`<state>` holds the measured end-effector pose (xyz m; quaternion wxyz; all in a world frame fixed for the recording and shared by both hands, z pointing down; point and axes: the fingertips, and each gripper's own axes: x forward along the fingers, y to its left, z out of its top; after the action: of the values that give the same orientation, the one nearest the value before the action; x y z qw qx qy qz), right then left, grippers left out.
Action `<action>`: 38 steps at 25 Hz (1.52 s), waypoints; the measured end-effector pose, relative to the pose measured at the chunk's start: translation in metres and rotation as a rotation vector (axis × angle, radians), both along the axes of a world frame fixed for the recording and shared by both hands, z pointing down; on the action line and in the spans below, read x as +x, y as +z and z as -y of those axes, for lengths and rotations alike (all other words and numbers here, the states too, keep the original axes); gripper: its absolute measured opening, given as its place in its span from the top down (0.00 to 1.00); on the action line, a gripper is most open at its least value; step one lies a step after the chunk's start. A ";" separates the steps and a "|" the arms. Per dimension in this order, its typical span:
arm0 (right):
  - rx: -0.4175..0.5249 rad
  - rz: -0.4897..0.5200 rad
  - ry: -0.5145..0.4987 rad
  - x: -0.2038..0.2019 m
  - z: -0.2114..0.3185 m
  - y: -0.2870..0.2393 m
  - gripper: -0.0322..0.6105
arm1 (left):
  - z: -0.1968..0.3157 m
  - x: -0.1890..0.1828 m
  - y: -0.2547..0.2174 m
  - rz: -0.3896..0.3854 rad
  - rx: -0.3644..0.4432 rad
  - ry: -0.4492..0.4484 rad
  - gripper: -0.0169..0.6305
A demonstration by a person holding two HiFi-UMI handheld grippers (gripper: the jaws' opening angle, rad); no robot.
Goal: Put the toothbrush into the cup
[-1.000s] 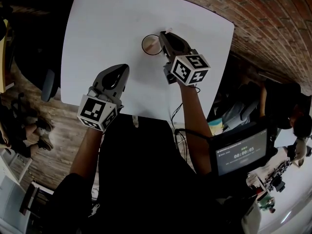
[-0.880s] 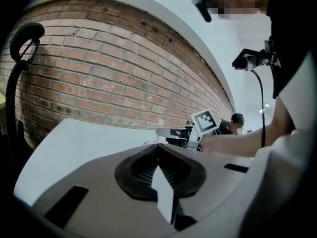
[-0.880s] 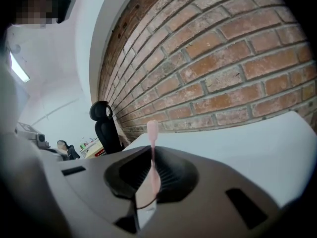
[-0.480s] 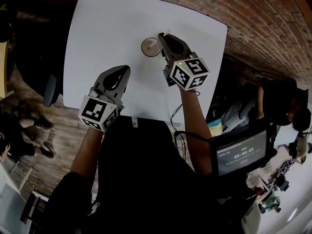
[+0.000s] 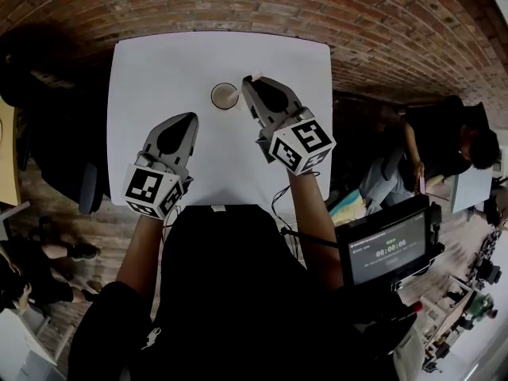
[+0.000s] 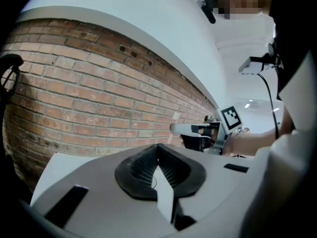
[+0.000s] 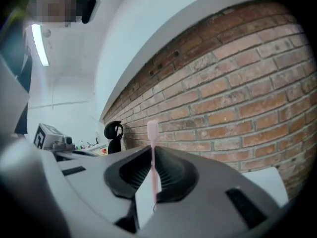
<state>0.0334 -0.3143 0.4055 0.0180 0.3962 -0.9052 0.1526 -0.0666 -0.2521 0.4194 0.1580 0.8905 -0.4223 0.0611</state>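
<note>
On the white table [image 5: 159, 70] stands a small round cup [image 5: 225, 96], seen from above, open side up. My right gripper [image 5: 251, 83] hovers just right of the cup, shut on a thin pink toothbrush [image 7: 152, 129] that sticks up out between the pads with its head on top. My left gripper [image 5: 189, 120] hangs over the table's near left part, apart from the cup, shut with nothing between its pads [image 6: 148, 165]. In the left gripper view the right gripper [image 6: 176, 128] shows in front of the brick wall.
A brick wall [image 5: 262, 6] runs along the table's far edge. A monitor with a timer [image 5: 386, 248] stands at the right, a person [image 5: 460, 145] sits beyond it, and a cable [image 5: 279, 205] hangs off the near table edge.
Both grippers have risen off the table, the right one more, carrying the toothbrush up beside the cup. The head view has tilted, so the table shows lower and smaller.
</note>
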 end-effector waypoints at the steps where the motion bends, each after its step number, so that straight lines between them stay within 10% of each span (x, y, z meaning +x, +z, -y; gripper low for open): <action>1: 0.026 0.005 0.014 0.003 -0.010 -0.016 0.91 | -0.003 0.000 -0.013 -0.011 0.021 0.007 0.96; 11: 0.211 -0.024 0.130 0.043 -0.093 -0.120 0.91 | -0.033 0.020 -0.098 -0.019 0.204 0.121 0.96; 38: 0.217 -0.034 0.208 0.068 -0.109 -0.119 0.91 | -0.041 0.023 -0.080 0.010 0.190 0.141 0.96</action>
<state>0.1012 -0.2052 0.2870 -0.0258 0.4900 -0.8700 0.0481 -0.0439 -0.2109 0.3397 0.0659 0.9286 -0.3633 0.0361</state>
